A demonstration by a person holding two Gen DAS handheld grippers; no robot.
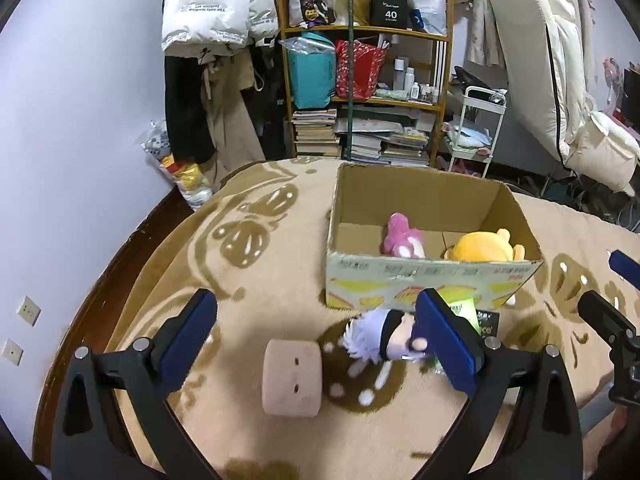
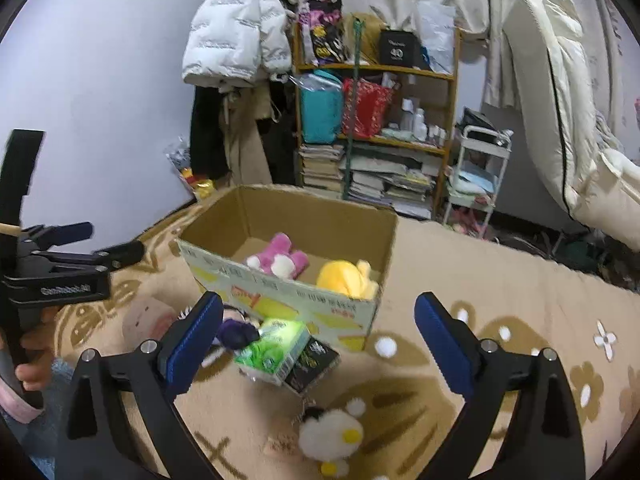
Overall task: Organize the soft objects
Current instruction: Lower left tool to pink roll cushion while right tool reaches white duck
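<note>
nearest, left view: pink block plush (image 1: 292, 378) lies lower centre of frame on the blanket (image 1: 224, 420), between the two blue pads, touching neither
left gripper (image 1: 316, 340): jaws wide, holding nothing
block axis: long side runs roughly up-down in frame, short side across, so the short side faces the pads; fits the span as I read it
next to it: white-haired doll (image 1: 384, 338) just right of the block, partly behind the right-hand pad, head toward the block
nearest, right view: white and yellow plush (image 2: 330, 440) at bottom centre, between the pads, nearer the camera than their tips
right gripper (image 2: 318, 346): jaws spread wide, empty
between right tips: green pack (image 2: 276, 346) lying on a dark packet (image 2: 316, 360), both just in front of the cardboard box (image 2: 280, 294); not obviously soft items
box contents: pink plush (image 2: 280, 260) and yellow plush (image 2: 348, 276) already inside; box sits centre frame, beyond every loose item
nearer hand: left for the block and the doll, right for the white and yellow plush
judgement: three soft items left on the blanket; likely left closes on the block, then carries up-frame over the box's near wall
risk: left's right-hand pad may snag the doll on closing
</note>
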